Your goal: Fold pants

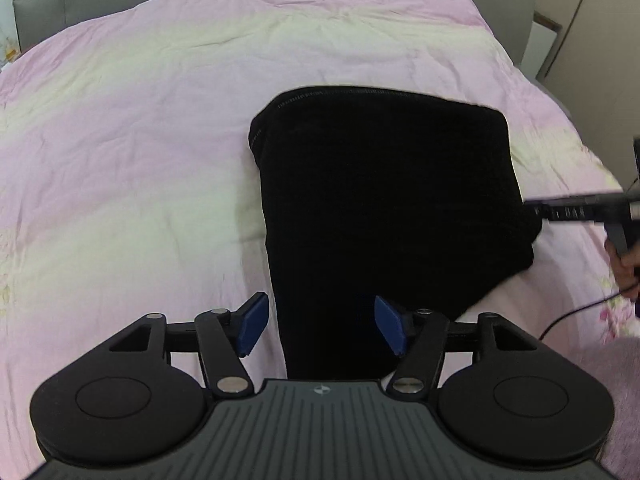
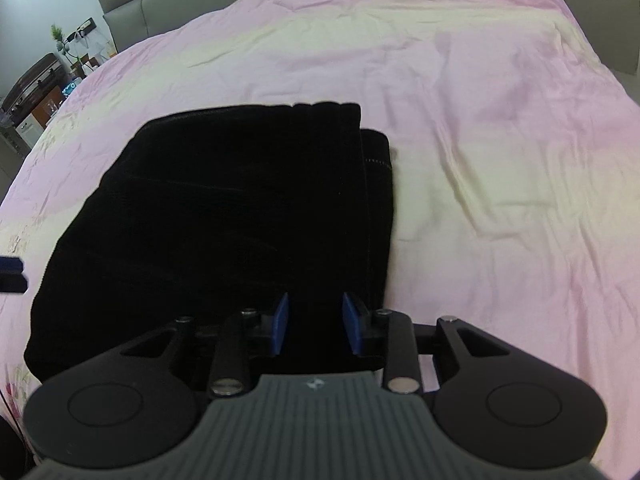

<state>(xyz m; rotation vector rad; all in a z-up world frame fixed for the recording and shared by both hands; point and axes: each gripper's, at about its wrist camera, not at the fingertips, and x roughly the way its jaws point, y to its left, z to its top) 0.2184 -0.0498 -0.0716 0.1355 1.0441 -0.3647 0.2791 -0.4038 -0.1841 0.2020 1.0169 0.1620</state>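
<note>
Black pants lie folded into a thick rectangle on the pink bedspread. My left gripper is open, its blue pads straddling the near edge of the pants. My right gripper shows at the right edge of the left wrist view, reaching the far right side of the pants. In the right wrist view the pants fill the middle left. My right gripper is open with its blue pads over the near edge. Stacked folded layers show along the pants' right side.
The bed has a grey headboard. A bedside table with clutter and a plant stands at far left in the right wrist view. A cable trails at the right. A wardrobe stands at the far right.
</note>
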